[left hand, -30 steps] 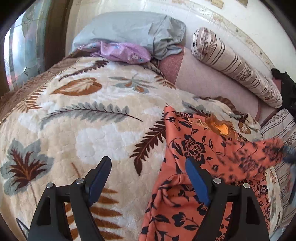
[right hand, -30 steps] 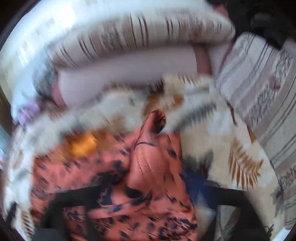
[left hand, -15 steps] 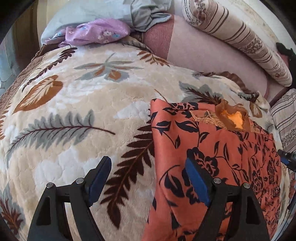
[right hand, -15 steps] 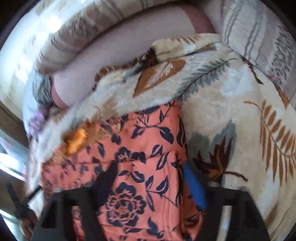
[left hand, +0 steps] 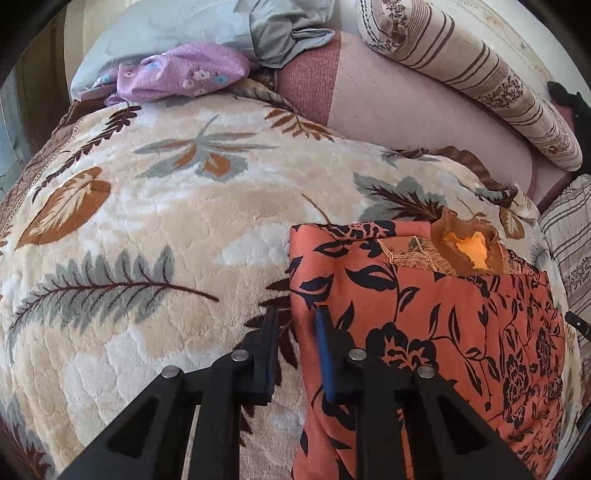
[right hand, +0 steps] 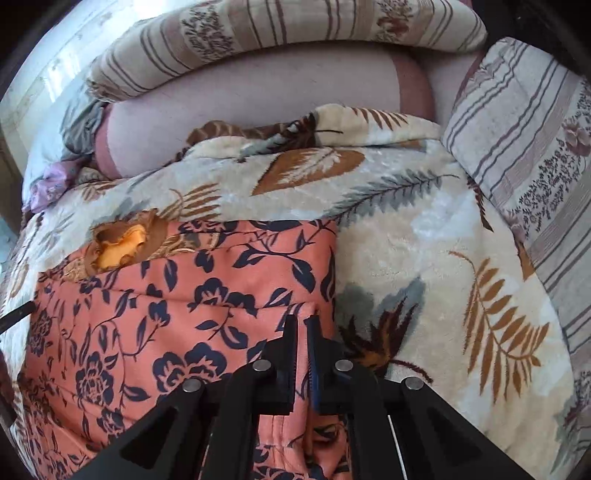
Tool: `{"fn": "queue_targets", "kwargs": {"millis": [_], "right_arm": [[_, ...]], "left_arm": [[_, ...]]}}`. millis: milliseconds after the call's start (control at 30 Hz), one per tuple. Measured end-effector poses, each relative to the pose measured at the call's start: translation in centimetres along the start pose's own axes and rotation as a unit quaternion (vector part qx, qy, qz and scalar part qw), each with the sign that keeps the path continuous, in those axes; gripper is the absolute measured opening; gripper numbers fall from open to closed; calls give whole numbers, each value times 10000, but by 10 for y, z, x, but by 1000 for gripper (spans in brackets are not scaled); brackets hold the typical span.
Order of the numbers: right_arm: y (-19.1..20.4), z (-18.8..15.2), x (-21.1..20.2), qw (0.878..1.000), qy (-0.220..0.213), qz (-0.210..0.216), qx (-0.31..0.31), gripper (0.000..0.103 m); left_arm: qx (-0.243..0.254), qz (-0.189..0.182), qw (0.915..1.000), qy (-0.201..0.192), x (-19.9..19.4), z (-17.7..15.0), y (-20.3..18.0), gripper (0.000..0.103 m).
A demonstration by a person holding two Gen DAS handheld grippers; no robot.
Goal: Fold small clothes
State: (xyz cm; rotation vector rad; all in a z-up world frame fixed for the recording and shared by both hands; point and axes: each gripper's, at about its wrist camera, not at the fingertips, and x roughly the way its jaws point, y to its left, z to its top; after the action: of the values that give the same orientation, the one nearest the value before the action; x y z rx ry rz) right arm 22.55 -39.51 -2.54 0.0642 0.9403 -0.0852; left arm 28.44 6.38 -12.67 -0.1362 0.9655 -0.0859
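Observation:
An orange garment with a dark flower print [left hand: 424,314] lies flat on the leaf-patterned blanket, its brown and yellow neck opening [left hand: 465,247] at the far edge. My left gripper [left hand: 297,314] stands at the garment's left edge with its jaws closing. The edge is between them, and a strip of blanket still shows beside the left finger. In the right wrist view the same garment [right hand: 166,295] fills the lower left. My right gripper [right hand: 302,319] is shut on a raised ridge of cloth near the garment's right edge.
The plush blanket [left hand: 166,240] covers the bed. At the back lie a striped bolster [left hand: 461,66], a pink cushion [left hand: 406,110], a purple flowered cloth [left hand: 177,74] and a grey pillow [left hand: 184,26]. A striped pillow [right hand: 517,129] borders the right side.
The garment, bunched and lifted a second ago, now lies spread flat. My left gripper moved over to its left edge and narrowed. My right gripper came down and shut on the right edge.

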Motion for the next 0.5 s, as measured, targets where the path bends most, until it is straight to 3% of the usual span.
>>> {"fn": "queue_targets", "kwargs": {"millis": [67, 100, 133, 167, 200, 233, 300, 367, 400, 500], "right_arm": [[-5, -1, -3, 9996, -140, 237, 74, 7], [-8, -1, -4, 9993, -144, 327, 149, 9], [-11, 0, -1, 9992, -95, 335, 194, 25], [-14, 1, 5, 9993, -19, 271, 241, 40], [-16, 1, 8, 9992, 8, 275, 300, 78], [-16, 0, 10, 9987, -46, 364, 362, 84], [-11, -2, 17, 9985, 29, 475, 257, 80], [-5, -5, 24, 9989, 49, 442, 163, 44], [-2, -6, 29, 9994, 171, 269, 111, 10], [3, -8, 35, 9996, 282, 79, -60, 9]], "left_arm": [[1, 11, 10000, -23, -3, -1, 0, 29], [6, 33, 10000, -7, -4, -1, 0, 55], [21, 45, 10000, -59, -7, -1, 0, 74], [51, 111, 9997, -233, -14, -2, -1, 77], [110, 162, 9991, -388, -19, -2, -2, 77], [192, 181, 9986, -464, -22, -2, -3, 77], [309, 171, 9984, -442, -20, -1, -5, 77], [435, 223, 9981, -375, -12, -1, -8, 77], [473, 298, 9979, -339, -8, -2, -9, 77], [407, 259, 9988, -97, 6, -4, -8, 69]]}}
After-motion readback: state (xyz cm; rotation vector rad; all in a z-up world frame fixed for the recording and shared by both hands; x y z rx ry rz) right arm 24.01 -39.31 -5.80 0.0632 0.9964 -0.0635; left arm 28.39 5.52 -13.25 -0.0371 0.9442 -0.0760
